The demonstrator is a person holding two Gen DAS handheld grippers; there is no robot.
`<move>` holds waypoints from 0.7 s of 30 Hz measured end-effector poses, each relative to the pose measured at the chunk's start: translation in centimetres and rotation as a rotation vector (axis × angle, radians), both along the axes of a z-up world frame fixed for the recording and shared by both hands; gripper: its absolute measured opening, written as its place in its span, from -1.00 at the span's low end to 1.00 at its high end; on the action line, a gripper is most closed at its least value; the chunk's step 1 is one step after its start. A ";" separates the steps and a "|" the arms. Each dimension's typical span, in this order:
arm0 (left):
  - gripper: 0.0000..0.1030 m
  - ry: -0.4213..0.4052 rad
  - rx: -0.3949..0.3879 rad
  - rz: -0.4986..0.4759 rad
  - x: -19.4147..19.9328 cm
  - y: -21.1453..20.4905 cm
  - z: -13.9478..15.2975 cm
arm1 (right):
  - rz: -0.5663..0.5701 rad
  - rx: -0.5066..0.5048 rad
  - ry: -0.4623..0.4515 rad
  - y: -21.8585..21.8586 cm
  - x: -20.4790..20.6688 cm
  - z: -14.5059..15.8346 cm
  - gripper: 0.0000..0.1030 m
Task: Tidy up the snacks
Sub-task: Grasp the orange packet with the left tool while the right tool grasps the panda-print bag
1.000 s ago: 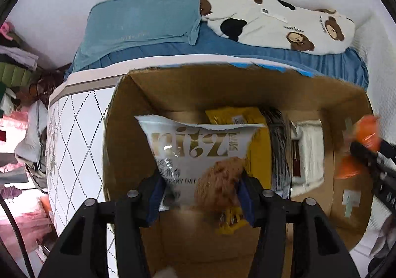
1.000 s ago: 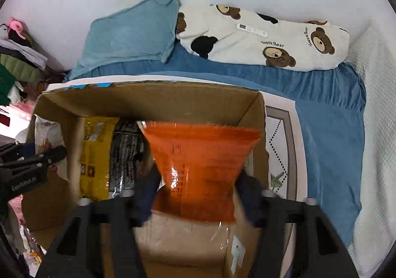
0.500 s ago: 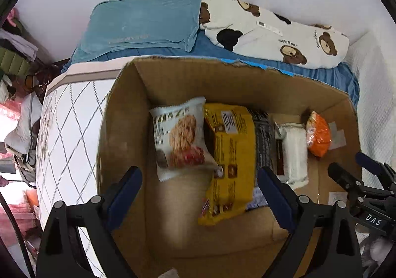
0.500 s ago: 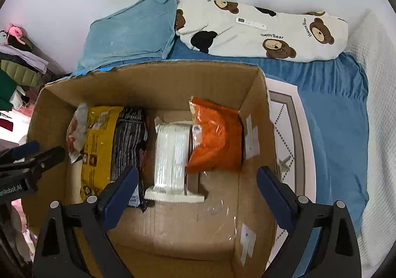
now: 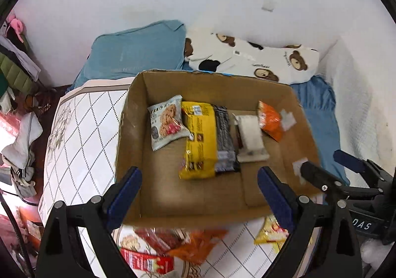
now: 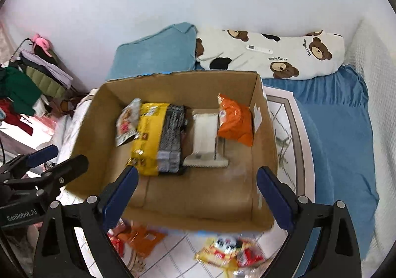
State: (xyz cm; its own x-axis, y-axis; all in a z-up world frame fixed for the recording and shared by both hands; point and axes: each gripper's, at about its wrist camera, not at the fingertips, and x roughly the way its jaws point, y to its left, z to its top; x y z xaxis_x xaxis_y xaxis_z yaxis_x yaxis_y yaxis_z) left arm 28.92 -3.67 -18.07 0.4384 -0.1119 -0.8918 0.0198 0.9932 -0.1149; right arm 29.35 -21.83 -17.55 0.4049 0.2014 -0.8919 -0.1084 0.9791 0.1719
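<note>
Your left gripper (image 5: 199,186) is spread wide with nothing between the fingers; same for your right gripper (image 6: 196,185), jaws wide apart and empty. Both point down at the cardboard box (image 5: 128,129), which fills the middle of each frame and sits on a white quilted cover with a diamond pattern (image 5: 81,129). Inside the box, along the far wall, the snacks lie in a row. In the left wrist view, left to right: cookie packet (image 5: 167,124), yellow packet (image 5: 198,137), dark packet (image 5: 224,139), white packet (image 5: 250,138), orange packet (image 5: 271,119) nearest the right wall. The cookie packet's right edge overlaps the yellow one; the orange one leans on the white one. The near half of the box floor is bare cardboard. In the right wrist view the same row shows, with the orange packet (image 6: 235,124) at centre right. Loose snacks (image 5: 173,245) lie on the cover at the bottom of both frames, in front of the box; they're blurred, so I can only say red, orange and yellow wrappers. The right gripper's fingers show at the right edge of the left wrist view. Blue pillow (image 6: 158,52) and bear-print pillow (image 6: 272,55) sit behind the box.
</note>
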 end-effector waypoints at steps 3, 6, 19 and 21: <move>0.85 -0.012 -0.002 -0.008 -2.9 -0.2 0.1 | -0.011 0.028 -0.004 -0.5 -3.0 0.4 0.91; 0.85 -0.003 0.025 -0.014 -5.8 -0.4 -1.1 | -0.041 0.060 0.024 -1.5 -5.9 -0.6 0.91; 0.85 0.237 0.298 -0.110 -9.1 -3.8 -16.1 | -0.166 0.039 0.188 -4.7 -10.4 -11.1 0.91; 0.85 0.255 0.326 -0.121 -8.6 -4.4 -17.5 | -0.171 0.028 0.196 -4.7 -10.1 -12.3 0.91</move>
State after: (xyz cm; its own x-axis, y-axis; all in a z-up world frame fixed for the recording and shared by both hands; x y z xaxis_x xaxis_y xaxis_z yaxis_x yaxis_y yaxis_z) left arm 20.29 -8.05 -35.62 0.2000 0.1567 -0.9672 0.1498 0.9706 0.1883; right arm 19.23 -26.53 -29.83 0.2551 0.1707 -0.9517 0.0964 0.9749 0.2007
